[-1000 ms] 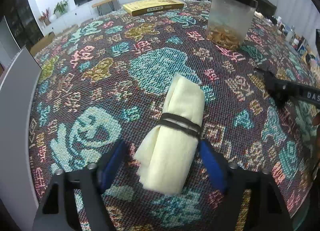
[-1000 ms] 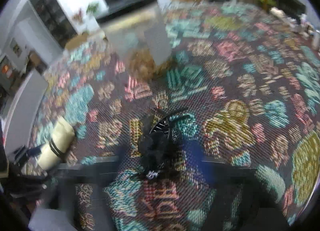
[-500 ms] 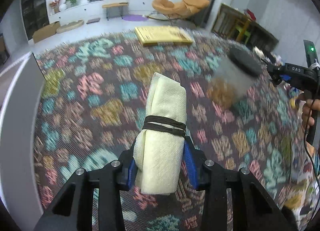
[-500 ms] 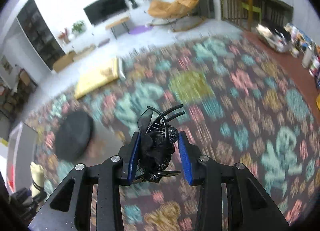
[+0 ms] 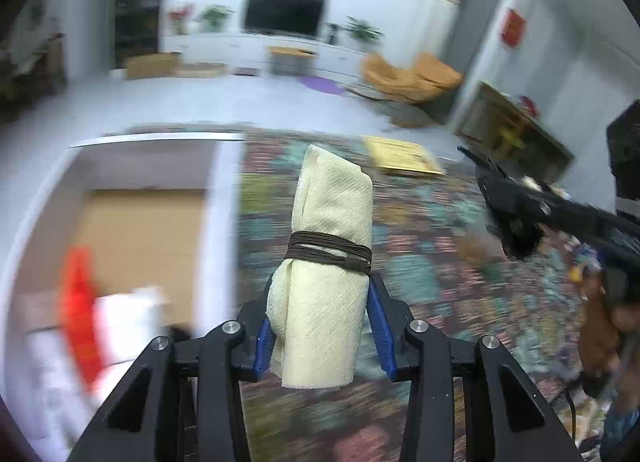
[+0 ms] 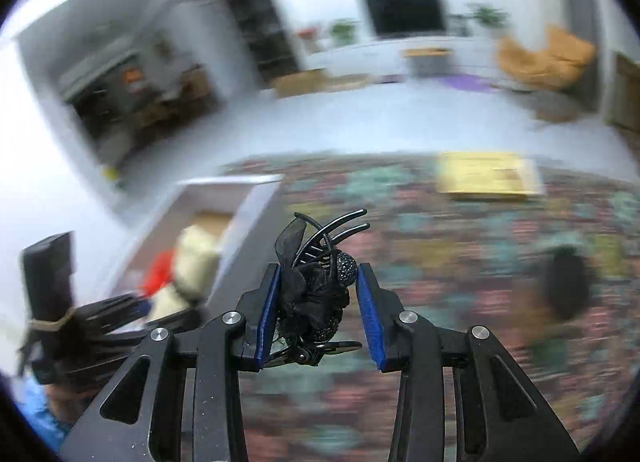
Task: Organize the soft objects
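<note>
Towel roll (image 5: 326, 262) lifted; hair clip (image 6: 316, 294) right-view only

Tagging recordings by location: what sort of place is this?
Most likely a home living room: a wall-mounted black television, an orange lounge chair, and potted green plants on a long white cabinet.

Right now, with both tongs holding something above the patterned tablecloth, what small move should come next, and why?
Probably carry the left tongs leftward over the open white-walled box before releasing. They are shut on the cream rolled cloth tied with a brown band, lifted off the table. The box already holds soft items. The right tongs, clamped on the black hair claw clip, could follow.
</note>
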`<state>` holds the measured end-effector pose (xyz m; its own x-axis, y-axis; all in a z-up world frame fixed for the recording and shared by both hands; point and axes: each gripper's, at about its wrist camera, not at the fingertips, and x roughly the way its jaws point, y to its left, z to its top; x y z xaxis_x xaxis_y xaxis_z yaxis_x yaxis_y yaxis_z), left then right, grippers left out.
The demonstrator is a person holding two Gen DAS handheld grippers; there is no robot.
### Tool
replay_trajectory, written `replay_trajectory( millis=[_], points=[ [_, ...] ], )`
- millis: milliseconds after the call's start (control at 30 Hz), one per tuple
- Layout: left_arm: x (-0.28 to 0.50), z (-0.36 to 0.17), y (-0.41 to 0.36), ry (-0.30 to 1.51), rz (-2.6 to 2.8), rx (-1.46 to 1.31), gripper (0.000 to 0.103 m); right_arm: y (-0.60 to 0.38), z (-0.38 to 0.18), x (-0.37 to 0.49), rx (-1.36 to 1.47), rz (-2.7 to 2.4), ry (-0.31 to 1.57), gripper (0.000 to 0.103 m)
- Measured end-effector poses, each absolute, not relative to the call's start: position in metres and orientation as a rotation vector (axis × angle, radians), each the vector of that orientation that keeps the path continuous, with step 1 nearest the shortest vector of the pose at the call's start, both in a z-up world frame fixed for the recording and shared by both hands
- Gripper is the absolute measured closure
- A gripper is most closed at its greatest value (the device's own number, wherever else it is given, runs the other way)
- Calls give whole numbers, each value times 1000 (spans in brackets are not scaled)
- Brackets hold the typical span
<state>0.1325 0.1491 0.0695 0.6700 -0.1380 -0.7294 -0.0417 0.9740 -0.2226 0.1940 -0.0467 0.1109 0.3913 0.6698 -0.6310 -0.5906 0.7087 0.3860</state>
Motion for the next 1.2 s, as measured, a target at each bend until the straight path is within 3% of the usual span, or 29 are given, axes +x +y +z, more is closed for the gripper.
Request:
replay_trajectory(
  millis=[267, 300, 333, 367, 400, 433, 767, 800, 1200],
  points=[
    [43, 53, 269, 885, 229, -173, 58, 93, 80, 106, 42, 1030, 1011, 60],
    [37, 47, 275, 897, 250, -167, 52, 105, 72, 99, 17, 1023, 1043, 52],
    [32, 39, 281, 911, 273, -157, 39, 113, 66, 94, 5, 1028, 1066, 32],
    [28, 34, 285, 918, 291, -147, 32, 117, 60, 89, 2, 1034, 1083, 26],
    [24, 30, 287, 912, 306, -136, 21, 118, 58, 86, -1, 1028, 1088, 27],
    [19, 29, 287, 898, 317, -127, 17, 118, 57, 84, -6, 1019, 1087, 27],
    [-17, 60, 274, 709, 379, -117, 5, 100, 74, 60, -182, 861, 914, 27],
    [-22, 64, 271, 690, 420, -123, 0, 102, 74, 59, -193, 852, 907, 27],
    [-48, 58, 258, 776, 545, -116, 0, 107, 73, 35, -245, 755, 911, 27]
  ],
)
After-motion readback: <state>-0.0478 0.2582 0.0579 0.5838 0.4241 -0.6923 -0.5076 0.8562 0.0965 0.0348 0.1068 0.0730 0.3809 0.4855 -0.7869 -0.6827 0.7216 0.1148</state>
